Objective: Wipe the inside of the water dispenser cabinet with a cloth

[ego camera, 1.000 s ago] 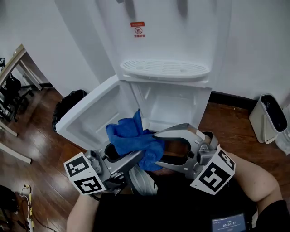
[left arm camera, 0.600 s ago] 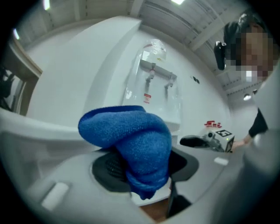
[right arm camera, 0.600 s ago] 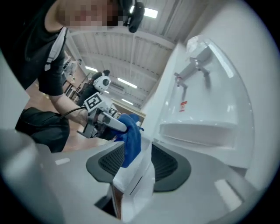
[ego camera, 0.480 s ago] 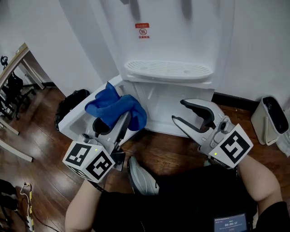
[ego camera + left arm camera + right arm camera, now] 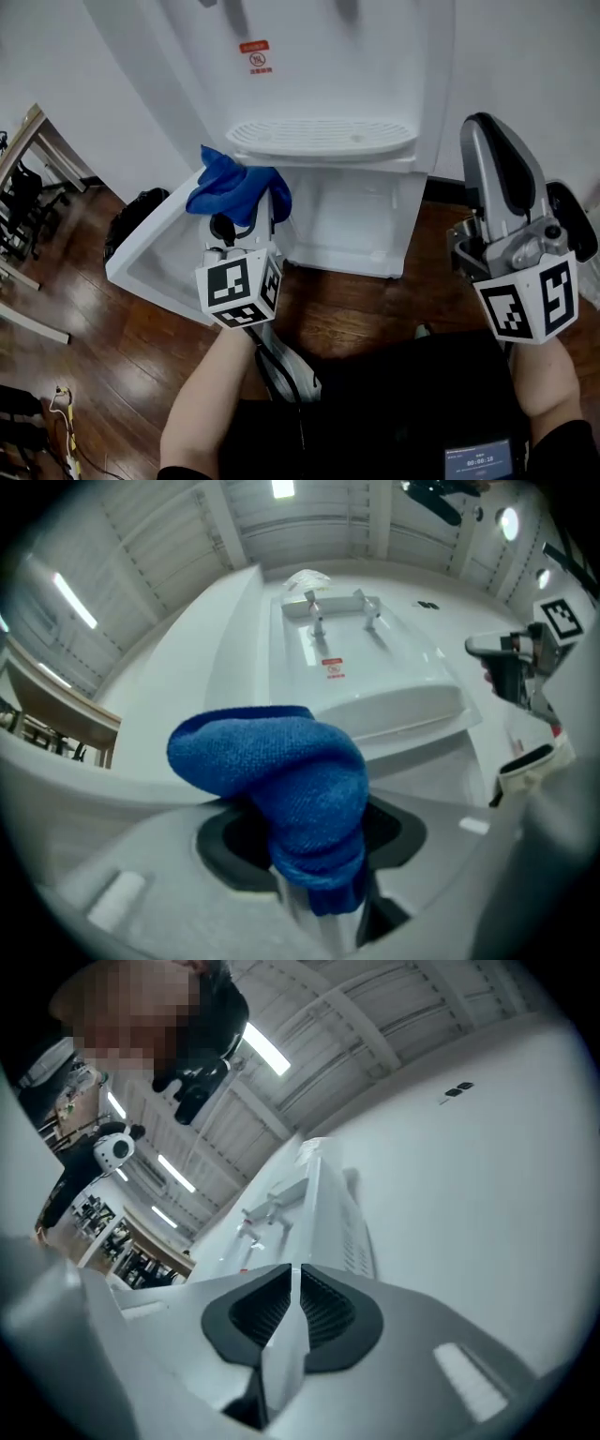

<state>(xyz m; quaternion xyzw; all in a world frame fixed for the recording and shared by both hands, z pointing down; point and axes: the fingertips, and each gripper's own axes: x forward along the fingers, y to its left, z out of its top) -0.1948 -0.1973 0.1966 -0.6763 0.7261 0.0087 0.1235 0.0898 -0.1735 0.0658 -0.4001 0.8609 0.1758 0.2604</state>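
My left gripper [image 5: 246, 208] pinches the blue cloth [image 5: 234, 186] above the open door [image 5: 155, 267]. The cabinet [image 5: 352, 225] lies at four o'clock, nearest this hand. My right gripper [image 5: 490, 131], jaws closing on nothing, stands farther right.

1. I see the left gripper [image 5: 246, 223] pointing far, roughly level, its jaws clamped on the blue cloth [image 5: 232, 187].
2. The right gripper [image 5: 487, 131] is held high at right and tilted up. Its jaws are closing, nearly together, with nothing between them.
3. The left forearm [image 5: 211, 394] and right forearm [image 5: 539, 380] reach out from near, well apart.
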